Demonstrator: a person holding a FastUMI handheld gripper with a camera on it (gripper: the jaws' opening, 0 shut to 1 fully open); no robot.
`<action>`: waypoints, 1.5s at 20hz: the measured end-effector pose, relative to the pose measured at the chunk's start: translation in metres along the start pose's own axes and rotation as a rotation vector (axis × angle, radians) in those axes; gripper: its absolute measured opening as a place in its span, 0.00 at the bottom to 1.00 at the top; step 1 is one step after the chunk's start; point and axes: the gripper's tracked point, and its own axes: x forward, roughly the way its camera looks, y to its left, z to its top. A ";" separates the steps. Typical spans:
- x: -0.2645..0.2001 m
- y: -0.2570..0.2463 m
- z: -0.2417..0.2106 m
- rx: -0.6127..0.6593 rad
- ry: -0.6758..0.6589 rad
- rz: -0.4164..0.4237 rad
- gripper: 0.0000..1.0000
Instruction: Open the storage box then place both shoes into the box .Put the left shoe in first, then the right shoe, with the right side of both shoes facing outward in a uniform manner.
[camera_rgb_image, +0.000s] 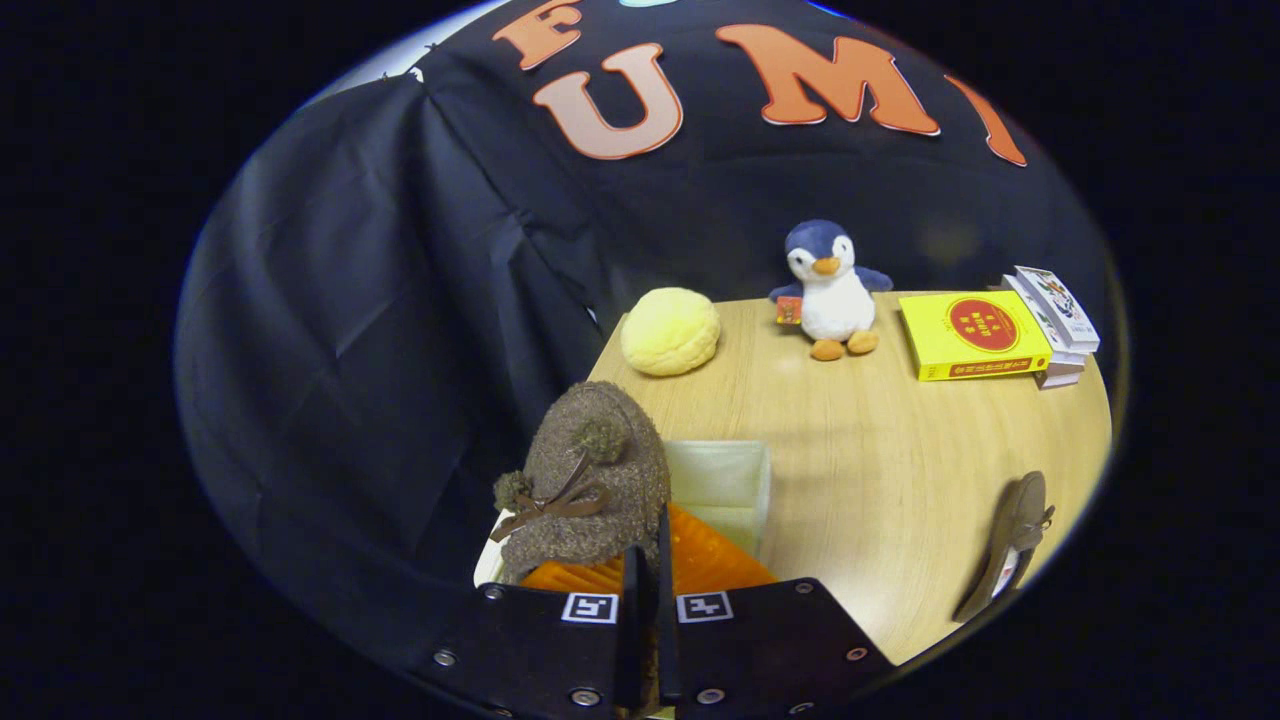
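Our claw (648, 560) is clamped tight on the fuzzy brown shoe (590, 480), holding it over the open storage box (722, 482), looks like at its left end. Other shoe (1010, 545) lies on the tabletop (870, 450), well off to the right.

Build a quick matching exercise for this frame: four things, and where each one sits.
Things:
1. brown fuzzy shoe
2. second shoe
3. plush penguin
4. yellow book

Places:
A. propped against a stack of books
B. lying apart on the table, beyond the open box
C. clamped in the gripper, over the box
D. standing at the table's far edge

Pairs: 1-C, 2-B, 3-D, 4-A
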 end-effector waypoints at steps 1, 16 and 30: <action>0.007 0.004 -0.011 -0.004 0.031 -0.011 0.07; 0.079 0.024 -0.126 0.047 0.470 -0.077 0.17; 0.006 0.051 -0.065 0.084 0.257 0.277 0.81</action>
